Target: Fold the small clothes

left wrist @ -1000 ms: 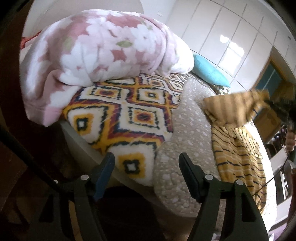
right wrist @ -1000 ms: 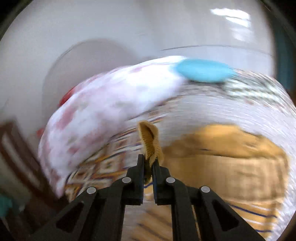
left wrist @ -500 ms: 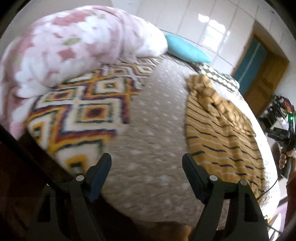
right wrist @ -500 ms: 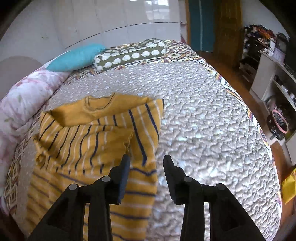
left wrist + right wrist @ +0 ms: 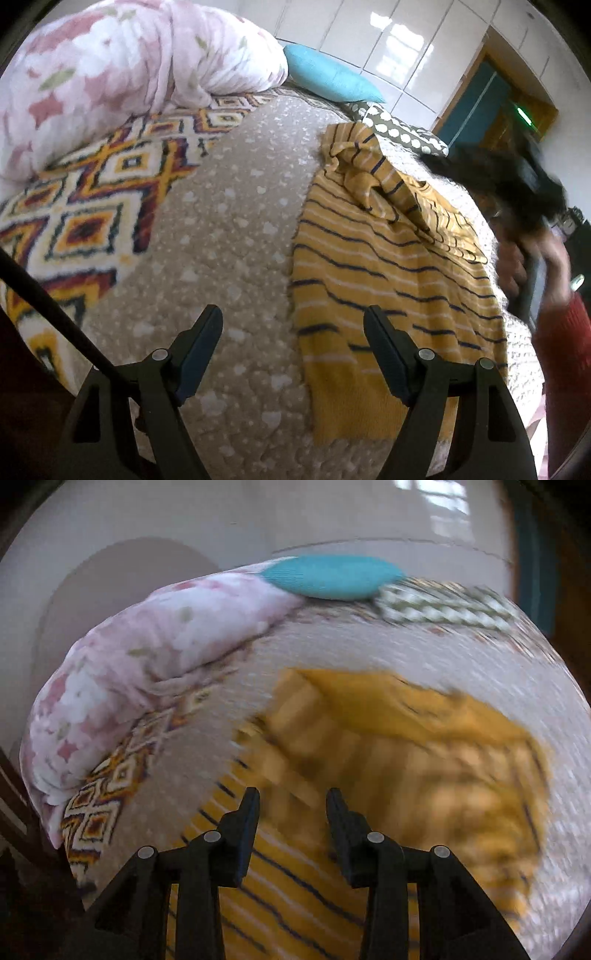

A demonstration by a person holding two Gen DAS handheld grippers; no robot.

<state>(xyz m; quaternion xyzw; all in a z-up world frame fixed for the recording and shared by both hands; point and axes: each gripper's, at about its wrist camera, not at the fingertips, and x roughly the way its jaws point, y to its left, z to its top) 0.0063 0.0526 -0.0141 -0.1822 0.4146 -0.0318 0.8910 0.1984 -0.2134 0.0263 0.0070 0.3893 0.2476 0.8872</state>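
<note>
A small yellow sweater with dark and white stripes lies on the quilted bed cover, its upper part bunched and a sleeve folded over. My left gripper is open and empty, low over the cover beside the sweater's hem. The right wrist view is blurred by motion; there the sweater fills the middle. My right gripper is open and empty above the sweater's striped lower part. In the left wrist view the right gripper shows as a dark blur in a hand at the right.
A pink floral duvet is heaped at the left on a diamond-patterned blanket. A teal pillow and a dotted pillow lie at the head of the bed. A black cable crosses the lower left.
My right gripper let go of the sweater's edge and opened, then swung back left over the sweater. My left gripper moved right, closer to the sweater's hem.
</note>
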